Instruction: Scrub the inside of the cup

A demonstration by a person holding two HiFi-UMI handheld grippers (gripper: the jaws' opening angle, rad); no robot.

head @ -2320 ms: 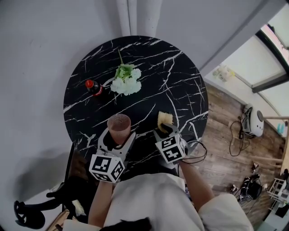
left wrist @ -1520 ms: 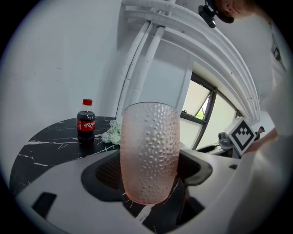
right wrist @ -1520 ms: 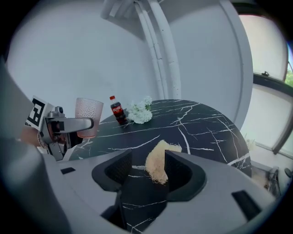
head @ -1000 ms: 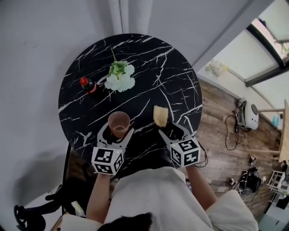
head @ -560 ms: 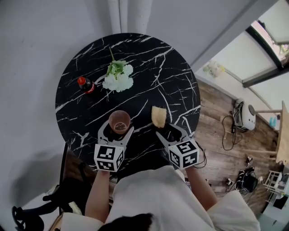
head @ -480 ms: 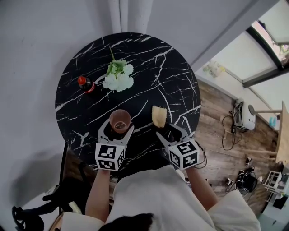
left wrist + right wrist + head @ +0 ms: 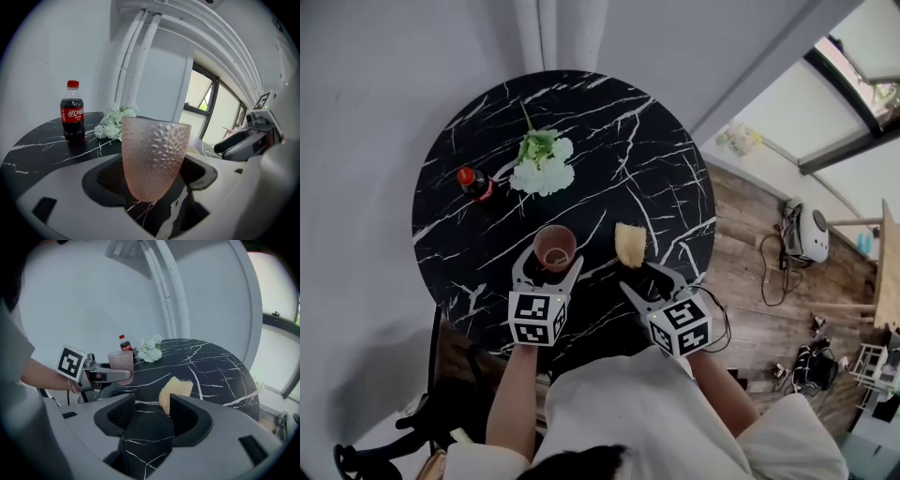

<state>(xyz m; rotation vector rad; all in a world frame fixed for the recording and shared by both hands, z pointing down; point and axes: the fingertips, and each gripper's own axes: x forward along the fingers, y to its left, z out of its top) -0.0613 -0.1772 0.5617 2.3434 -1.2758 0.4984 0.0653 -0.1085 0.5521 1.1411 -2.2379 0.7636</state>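
Observation:
A pink dimpled cup (image 7: 554,247) stands upright between the fingers of my left gripper (image 7: 550,269), which is shut on it near the table's front edge. In the left gripper view the cup (image 7: 155,157) fills the gap between both pads. A yellow sponge (image 7: 629,244) lies on the black marble table (image 7: 661,159), to the right of the cup. My right gripper (image 7: 645,278) is open just short of the sponge. In the right gripper view the sponge (image 7: 175,390) shows beyond the fingertips, partly behind the right jaw, with nothing between the jaws.
A cola bottle (image 7: 472,182) stands at the table's left, and white flowers (image 7: 541,170) lie beside it toward the middle. Wooden floor with cables and devices (image 7: 797,234) lies to the right. A wall with white pipes (image 7: 558,33) is behind the table.
My right gripper has drawn back a little from the sponge, which now lies free on the table. The left gripper still holds the cup in about the same place.

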